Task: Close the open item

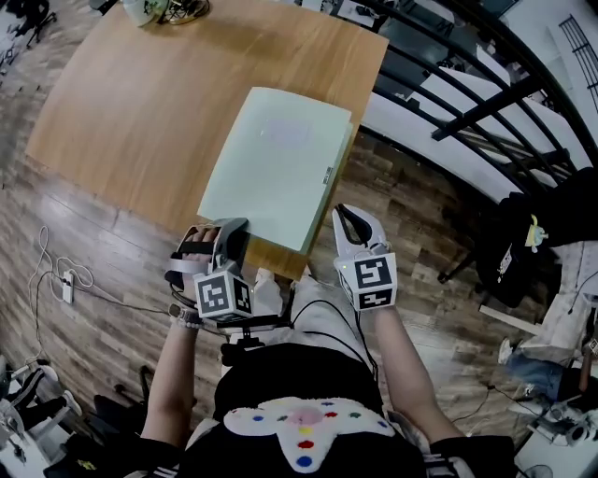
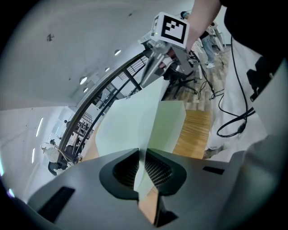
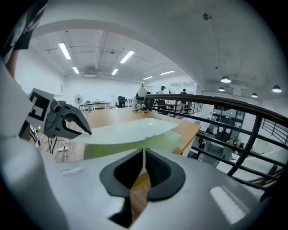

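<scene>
A pale green folder (image 1: 280, 163) lies on the wooden table (image 1: 140, 112), reaching to its near edge. In the right gripper view its cover (image 3: 130, 130) arches a little above the lower sheet. My left gripper (image 1: 227, 227) is at the folder's near left corner, turned on its side. Its jaws (image 2: 141, 155) are almost together, with the thin green cover (image 2: 135, 126) running into the slit between them. My right gripper (image 1: 344, 217) is just off the near right corner. Its jaws (image 3: 144, 155) are shut with nothing in them, and the folder lies beyond them.
A potted decoration (image 1: 163, 9) stands at the table's far edge. A black railing (image 1: 486, 103) runs along the right, beyond the table's right edge. Cables (image 1: 65, 280) lie on the wood floor at the left. A dark garment (image 1: 533, 233) hangs at the right.
</scene>
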The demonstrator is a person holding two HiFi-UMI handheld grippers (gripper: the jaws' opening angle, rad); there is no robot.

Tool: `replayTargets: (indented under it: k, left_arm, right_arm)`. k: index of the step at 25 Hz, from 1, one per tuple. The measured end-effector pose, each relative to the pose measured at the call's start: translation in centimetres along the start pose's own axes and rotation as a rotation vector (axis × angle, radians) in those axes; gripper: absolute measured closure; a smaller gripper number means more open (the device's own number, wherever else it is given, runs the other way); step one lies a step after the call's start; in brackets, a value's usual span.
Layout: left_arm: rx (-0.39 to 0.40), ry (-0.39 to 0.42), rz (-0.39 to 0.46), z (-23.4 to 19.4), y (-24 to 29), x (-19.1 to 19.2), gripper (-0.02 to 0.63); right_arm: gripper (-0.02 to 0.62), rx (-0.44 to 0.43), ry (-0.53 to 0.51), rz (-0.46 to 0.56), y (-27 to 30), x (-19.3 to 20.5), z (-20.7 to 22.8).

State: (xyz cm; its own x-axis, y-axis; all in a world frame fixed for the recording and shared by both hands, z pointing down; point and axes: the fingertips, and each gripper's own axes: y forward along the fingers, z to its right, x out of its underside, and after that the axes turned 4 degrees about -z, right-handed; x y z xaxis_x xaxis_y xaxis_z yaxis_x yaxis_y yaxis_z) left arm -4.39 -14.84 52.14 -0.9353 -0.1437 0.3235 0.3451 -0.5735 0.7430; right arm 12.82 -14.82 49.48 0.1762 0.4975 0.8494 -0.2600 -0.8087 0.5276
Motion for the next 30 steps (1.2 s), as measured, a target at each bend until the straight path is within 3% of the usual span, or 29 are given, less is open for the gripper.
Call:
replayTargets:
  k: [8, 19, 30]
  left_arm:
    - [0.04, 0.087, -0.066, 1.1, 1.0, -0.3, 0.568]
    - [0.094, 0.152, -0.101, 1.3, 1.4, -0.9, 0.559]
    - [0.093, 0.027, -0.08, 1.5, 0.0, -0.5, 0.502]
  right_arm:
    - [0.586, -0.026, -0.05, 0.021, 4.2, -2.1, 2.2]
    - [0.588, -0.108, -0.07, -0.036, 7.8, -0.3, 1.9]
    - [0.588, -0.121, -0.047, -0.01, 8.1, 0.0, 1.8]
